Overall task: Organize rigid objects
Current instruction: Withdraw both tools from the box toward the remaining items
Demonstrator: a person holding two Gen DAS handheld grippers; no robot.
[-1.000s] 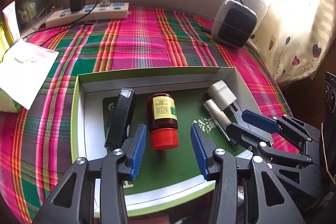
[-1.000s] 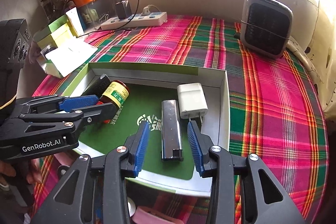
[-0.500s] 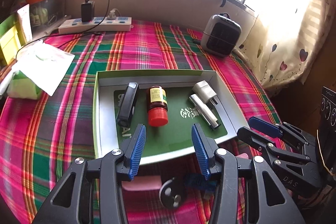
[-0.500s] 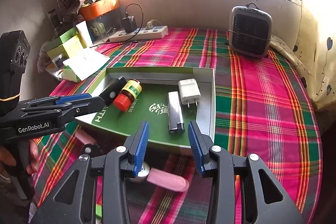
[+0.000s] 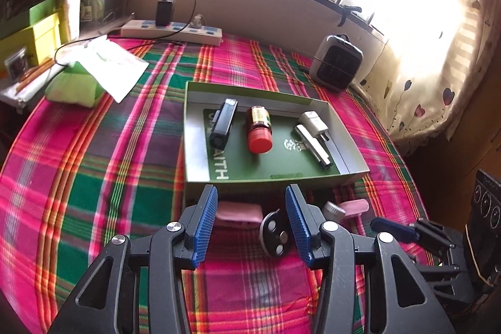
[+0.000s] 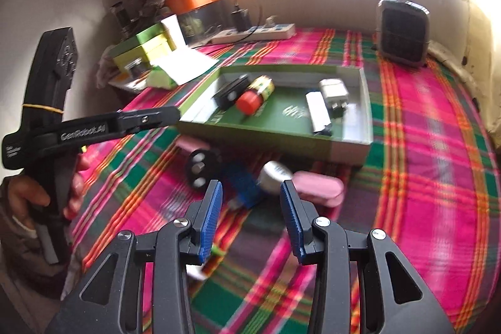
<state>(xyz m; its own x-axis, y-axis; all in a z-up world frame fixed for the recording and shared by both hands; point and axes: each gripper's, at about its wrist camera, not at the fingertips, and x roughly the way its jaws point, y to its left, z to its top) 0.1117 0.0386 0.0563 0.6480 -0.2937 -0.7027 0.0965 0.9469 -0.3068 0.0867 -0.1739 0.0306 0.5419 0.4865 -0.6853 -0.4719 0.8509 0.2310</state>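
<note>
A shallow green box (image 5: 350,174) (image 6: 281,136) on the plaid cloth holds a black device (image 5: 222,122), a red-capped bottle (image 5: 258,129), a silver bar (image 5: 313,144) and a white charger (image 5: 313,121). In front of the box lie a pink case (image 5: 239,212), a black round piece (image 5: 275,233) (image 6: 200,166), a silver-capped item (image 6: 275,174), a blue object (image 6: 244,188) and another pink case (image 6: 319,188). My left gripper (image 5: 250,224) is open and empty over these loose items. My right gripper (image 6: 250,215) is open and empty just short of them.
A small heater (image 5: 336,63) stands at the back right. A power strip (image 5: 172,32) with a charger lies along the back wall. Papers and green boxes (image 5: 94,74) sit at the left. A curtain (image 5: 438,68) hangs at the right.
Both grippers have pulled back and up from over the box. The loose items in front of the box have come into view. Both grippers stayed open.
</note>
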